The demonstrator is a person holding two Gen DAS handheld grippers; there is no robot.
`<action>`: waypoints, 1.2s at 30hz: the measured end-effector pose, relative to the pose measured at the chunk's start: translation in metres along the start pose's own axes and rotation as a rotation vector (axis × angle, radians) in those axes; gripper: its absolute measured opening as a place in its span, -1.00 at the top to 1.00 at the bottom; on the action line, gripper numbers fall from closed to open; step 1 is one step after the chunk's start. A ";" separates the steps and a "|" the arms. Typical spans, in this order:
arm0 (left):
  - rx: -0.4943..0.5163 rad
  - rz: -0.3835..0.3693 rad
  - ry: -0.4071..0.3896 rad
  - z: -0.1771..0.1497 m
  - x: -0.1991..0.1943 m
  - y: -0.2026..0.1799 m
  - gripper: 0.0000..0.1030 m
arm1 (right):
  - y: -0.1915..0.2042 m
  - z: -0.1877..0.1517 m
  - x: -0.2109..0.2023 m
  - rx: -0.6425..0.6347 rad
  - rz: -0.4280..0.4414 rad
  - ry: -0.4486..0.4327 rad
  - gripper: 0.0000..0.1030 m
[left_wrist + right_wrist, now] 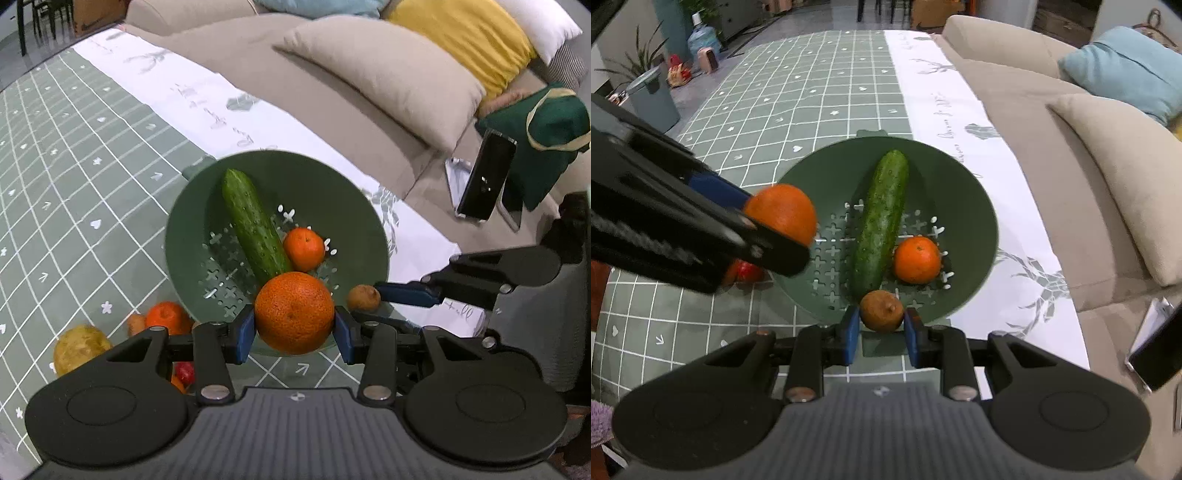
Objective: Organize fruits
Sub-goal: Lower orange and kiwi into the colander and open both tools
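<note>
Resting between the blue pads of the left tongs, a large orange is gripped on both sides and held over the near rim of the green colander bowl. The right tongs are closed on a small brown kiwi, also at the bowl's near edge. Inside the bowl lie a cucumber, running lengthwise across the perforated bottom, and a small tangerine just beside it on the sofa side. Outside the bowl, to its left on the worktop, sit another tangerine, a yellowish pear-like fruit and a red fruit partly hidden behind the left tongs. A green checked cloth covers the worktop, with a white printed strip along the edge nearest the beige sofa. A phone stands propped on the sofa seat.
</note>
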State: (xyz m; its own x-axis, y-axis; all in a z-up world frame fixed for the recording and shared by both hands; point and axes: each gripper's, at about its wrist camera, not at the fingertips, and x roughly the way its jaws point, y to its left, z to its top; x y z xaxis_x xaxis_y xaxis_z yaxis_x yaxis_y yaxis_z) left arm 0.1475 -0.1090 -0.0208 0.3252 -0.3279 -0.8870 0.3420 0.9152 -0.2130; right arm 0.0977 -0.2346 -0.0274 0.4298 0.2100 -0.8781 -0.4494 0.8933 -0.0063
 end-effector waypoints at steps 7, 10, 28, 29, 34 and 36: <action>-0.008 0.003 0.066 0.008 0.026 0.010 0.03 | 0.000 0.008 0.015 -0.039 0.038 0.026 0.58; -0.008 0.007 0.093 0.010 0.036 0.014 0.03 | -0.001 0.010 0.029 -0.043 0.047 0.060 0.58; 0.010 -0.008 0.142 0.012 0.060 0.019 -0.02 | -0.005 0.017 0.046 -0.030 0.101 0.103 0.57; 0.009 0.000 0.141 0.012 0.059 0.019 -0.04 | -0.004 0.018 0.046 -0.036 0.098 0.103 0.57; -0.025 -0.039 0.117 0.009 0.053 0.026 -0.21 | -0.001 0.017 0.038 -0.053 0.086 0.094 0.50; -0.046 -0.052 0.099 0.008 0.049 0.029 -0.21 | -0.001 0.016 0.035 -0.048 0.081 0.091 0.50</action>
State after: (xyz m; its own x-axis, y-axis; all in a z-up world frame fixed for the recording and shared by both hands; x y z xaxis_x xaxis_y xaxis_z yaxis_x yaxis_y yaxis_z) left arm 0.1800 -0.1004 -0.0669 0.2181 -0.3528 -0.9099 0.3146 0.9080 -0.2767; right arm 0.1256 -0.2216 -0.0510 0.3185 0.2418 -0.9166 -0.5177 0.8543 0.0454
